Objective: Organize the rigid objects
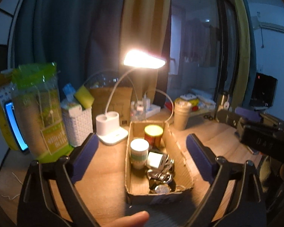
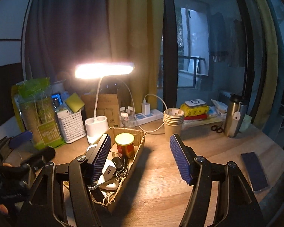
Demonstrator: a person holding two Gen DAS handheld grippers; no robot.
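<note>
A long cardboard box (image 1: 177, 149) lies on the wooden desk. It holds a red can with a yellow lid (image 1: 153, 135), a white tub (image 1: 139, 153), a white charger (image 1: 154, 159) and a heap of keys and a watch (image 1: 161, 188). My left gripper (image 1: 142, 139) hangs above the box, wide open, with nothing between its blue pads. In the right wrist view the box (image 2: 140, 141) sits low and left with the red can (image 2: 125, 144) and charger (image 2: 108, 170) inside. My right gripper (image 2: 140, 138) is open and empty, its left finger over the box.
A lit desk lamp (image 2: 96, 124) stands behind the box, beside a white basket (image 2: 71, 125) and a green bag (image 2: 41, 113). Stacked paper cups (image 2: 173, 123), a steel bottle (image 2: 234, 115), scissors (image 2: 216, 128) and a dark flat case (image 2: 254, 171) lie on the right.
</note>
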